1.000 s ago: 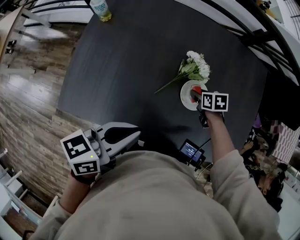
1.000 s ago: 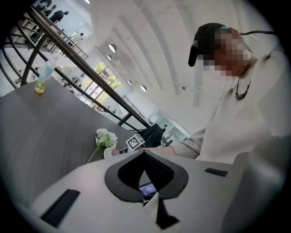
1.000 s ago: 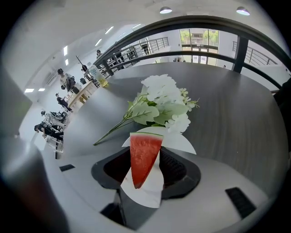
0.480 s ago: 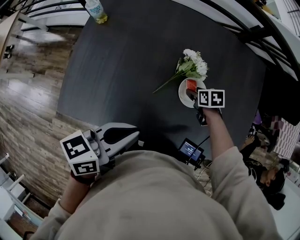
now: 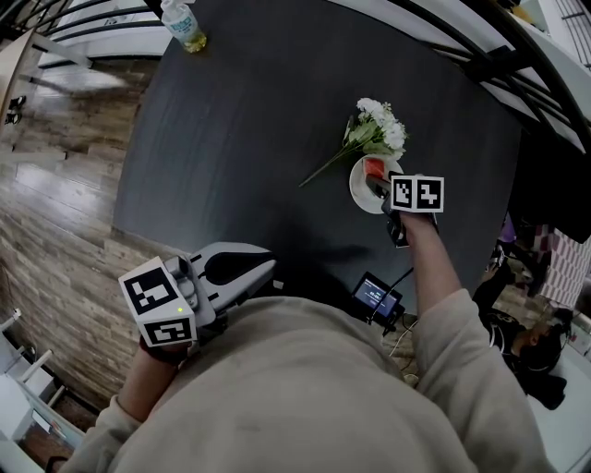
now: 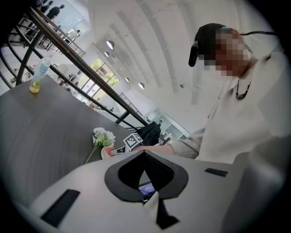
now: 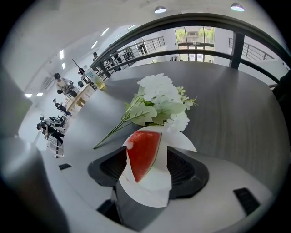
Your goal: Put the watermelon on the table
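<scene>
A red watermelon wedge (image 7: 143, 154) with a thin green rind lies on a small white plate (image 7: 150, 184) on the dark table (image 5: 249, 120). My right gripper (image 7: 146, 152) points steeply down over the plate. Its jaws are opening, with the wedge between them and a strip of plate showing beside the right pad. From the head view the wedge (image 5: 373, 169) peeks out beside that gripper (image 5: 383, 189) on the plate (image 5: 358, 189). My left gripper (image 5: 263, 268) is held near my body off the table's near edge, shut on nothing, its jaws (image 6: 144, 152) meeting at the tips.
A bunch of white flowers (image 5: 377, 134) lies against the plate's far side, its stems trailing left. A drink bottle (image 5: 183, 23) stands at the table's far left corner. A small device with a lit screen (image 5: 374, 297) sits by my right forearm. Wooden floor lies to the left.
Both grippers keep their places. The head view has drifted a little, and the red wedge shows slightly more beside the right gripper's fingers.
</scene>
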